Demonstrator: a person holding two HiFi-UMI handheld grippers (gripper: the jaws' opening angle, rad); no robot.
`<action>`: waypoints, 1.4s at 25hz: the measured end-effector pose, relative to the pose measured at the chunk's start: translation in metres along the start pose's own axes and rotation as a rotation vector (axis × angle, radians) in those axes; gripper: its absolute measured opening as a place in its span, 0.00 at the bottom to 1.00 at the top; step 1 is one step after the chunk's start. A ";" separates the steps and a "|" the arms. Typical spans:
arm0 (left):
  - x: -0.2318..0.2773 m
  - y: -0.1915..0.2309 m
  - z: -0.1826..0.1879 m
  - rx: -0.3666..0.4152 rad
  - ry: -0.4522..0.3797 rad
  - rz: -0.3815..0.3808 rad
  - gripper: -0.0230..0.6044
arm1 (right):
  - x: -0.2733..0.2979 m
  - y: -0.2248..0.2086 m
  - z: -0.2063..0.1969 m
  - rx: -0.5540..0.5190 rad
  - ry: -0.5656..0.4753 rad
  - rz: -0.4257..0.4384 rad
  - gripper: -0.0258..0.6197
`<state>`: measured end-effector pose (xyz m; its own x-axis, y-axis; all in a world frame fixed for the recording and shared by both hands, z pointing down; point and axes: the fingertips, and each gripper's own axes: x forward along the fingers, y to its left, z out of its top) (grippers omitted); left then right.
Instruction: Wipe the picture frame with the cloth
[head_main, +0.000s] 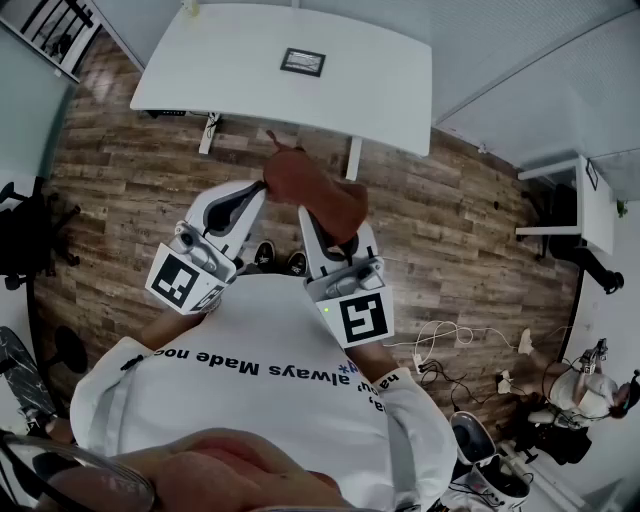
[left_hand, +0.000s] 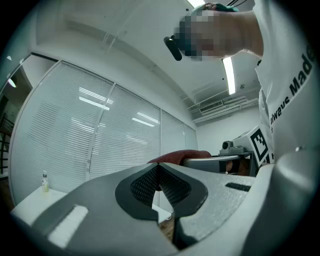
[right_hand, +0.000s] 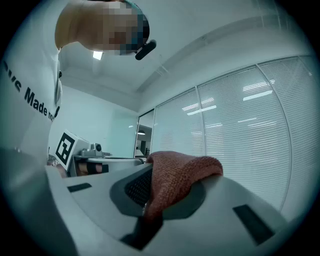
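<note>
Our white shirt (head_main: 250, 400) says "always Made". Our right tool (right_hand: 149, 187) pinches the fuzzy red-brown cloth (right_hand: 182, 170), which flops over it. Our left tool (left_hand: 159, 171) is pressed together, with nothing in it. The dark, square-cornered picture frame (head_main: 302, 62) lies on the white tabletop (head_main: 215, 60), well apart from both tools.

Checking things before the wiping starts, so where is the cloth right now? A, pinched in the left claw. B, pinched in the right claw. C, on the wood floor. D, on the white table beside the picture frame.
B: the right gripper view shows the reddish cloth clamped between the jaws of the right claw, while the left claw is shut on nothing.
</note>
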<state>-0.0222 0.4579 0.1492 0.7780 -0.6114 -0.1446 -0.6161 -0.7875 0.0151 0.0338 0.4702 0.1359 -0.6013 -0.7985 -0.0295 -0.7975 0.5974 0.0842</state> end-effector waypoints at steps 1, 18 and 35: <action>-0.001 0.002 0.000 -0.001 0.000 -0.001 0.04 | 0.002 0.001 -0.001 0.000 0.001 0.001 0.09; -0.011 0.021 -0.001 -0.023 -0.005 -0.024 0.04 | 0.024 0.011 -0.001 0.027 -0.006 -0.020 0.09; -0.031 0.075 -0.007 -0.061 0.009 -0.050 0.04 | 0.080 0.031 -0.012 0.026 0.033 -0.046 0.09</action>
<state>-0.0917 0.4178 0.1614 0.8088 -0.5718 -0.1377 -0.5682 -0.8201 0.0684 -0.0385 0.4238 0.1484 -0.5626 -0.8267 -0.0002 -0.8254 0.5617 0.0577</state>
